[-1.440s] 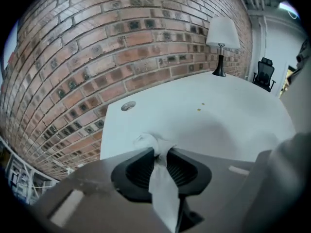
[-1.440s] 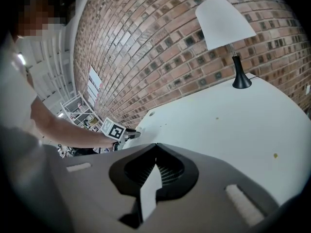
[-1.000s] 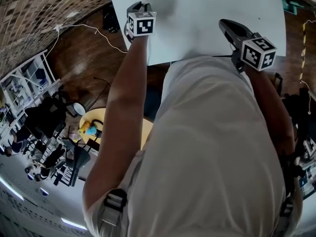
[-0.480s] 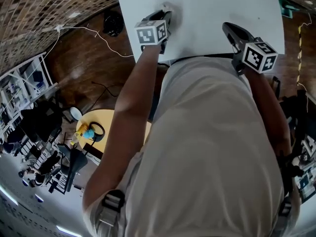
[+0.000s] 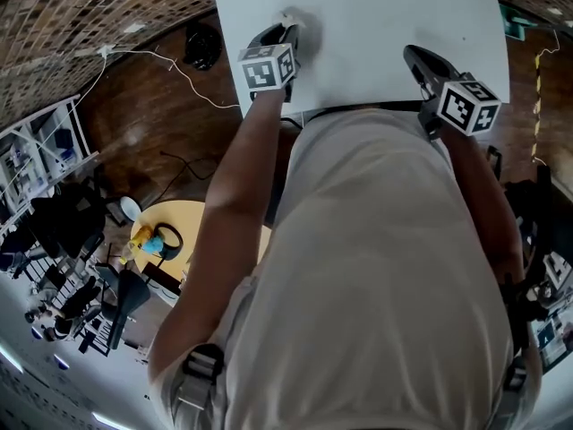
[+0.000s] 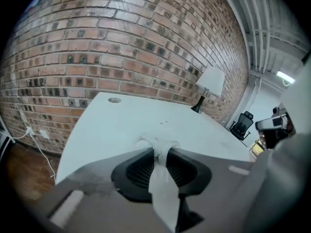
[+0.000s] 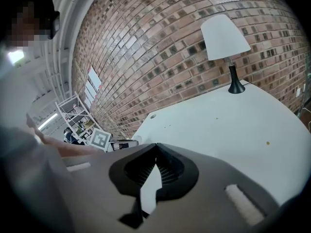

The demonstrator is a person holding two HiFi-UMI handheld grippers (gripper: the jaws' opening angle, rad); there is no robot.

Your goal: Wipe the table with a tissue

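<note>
Tissue (image 6: 156, 145) bunched, clamped between left gripper (image 5: 281, 34) jaws, over tabletop (image 5: 376, 25) near its near-left corner. Right gripper (image 7: 155, 148) jaws together, empty. Tissue likely light, soft, tear-prone: hold bunched middle, press gently.

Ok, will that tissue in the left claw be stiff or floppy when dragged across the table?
Probably floppy: the tissue bunches where the left claw pinches it. Likely very light too, its thin strip draping limp.

Ahead of the left gripper (image 5: 286, 29), only a scrap of tissue (image 5: 290, 15) shows. The table (image 5: 376, 25) beyond is cropped at the top edge.
</note>
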